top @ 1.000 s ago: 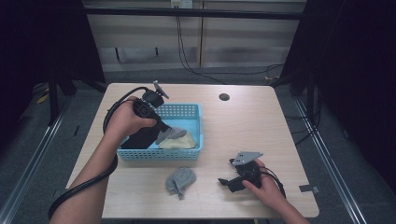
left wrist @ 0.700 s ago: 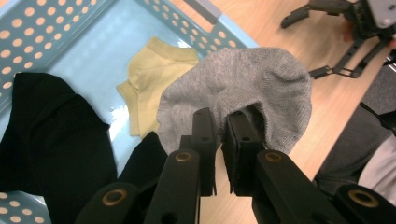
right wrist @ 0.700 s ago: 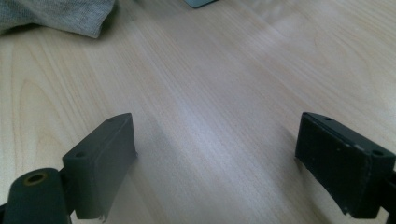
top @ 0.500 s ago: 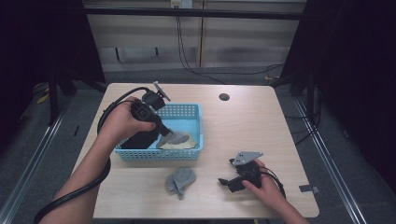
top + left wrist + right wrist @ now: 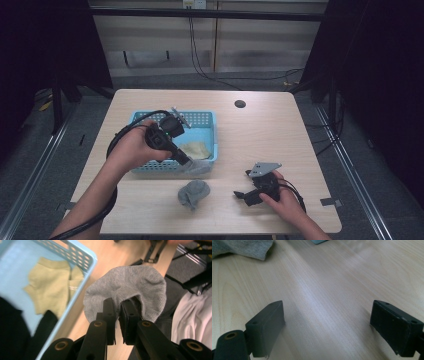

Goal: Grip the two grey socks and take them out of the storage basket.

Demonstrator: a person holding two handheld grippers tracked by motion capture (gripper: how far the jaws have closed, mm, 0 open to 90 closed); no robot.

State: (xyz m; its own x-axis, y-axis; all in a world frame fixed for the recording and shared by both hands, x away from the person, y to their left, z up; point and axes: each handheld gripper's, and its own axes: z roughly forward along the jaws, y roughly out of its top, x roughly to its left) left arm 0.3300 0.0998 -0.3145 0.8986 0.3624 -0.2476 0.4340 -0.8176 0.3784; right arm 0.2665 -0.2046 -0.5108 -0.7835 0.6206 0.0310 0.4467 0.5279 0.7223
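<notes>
My left gripper [image 5: 189, 162] is shut on a grey sock [image 5: 199, 168], which hangs at the front right rim of the blue basket [image 5: 205, 120]. In the left gripper view the jaws stand close together, pinching the sock [image 5: 125, 287] by a fold, with my left gripper [image 5: 118, 312] just outside the basket's rim [image 5: 82, 255]. A second grey sock [image 5: 194, 194] lies crumpled on the table in front of the basket. My right gripper [image 5: 243, 187] rests on the table at the front right, open and empty, pointing toward that sock [image 5: 239, 248]. Its jaws stand wide apart [image 5: 328, 322].
Inside the basket lie a pale yellow sock [image 5: 52, 285] and a black garment [image 5: 15, 330]. A small dark hole [image 5: 240, 104] marks the wooden table [image 5: 280, 140] at the back. The table's front edge is close to both hands.
My left gripper has carried the grey sock from inside the basket toward the front right, over the basket's rim. The right gripper has stayed where it was.
</notes>
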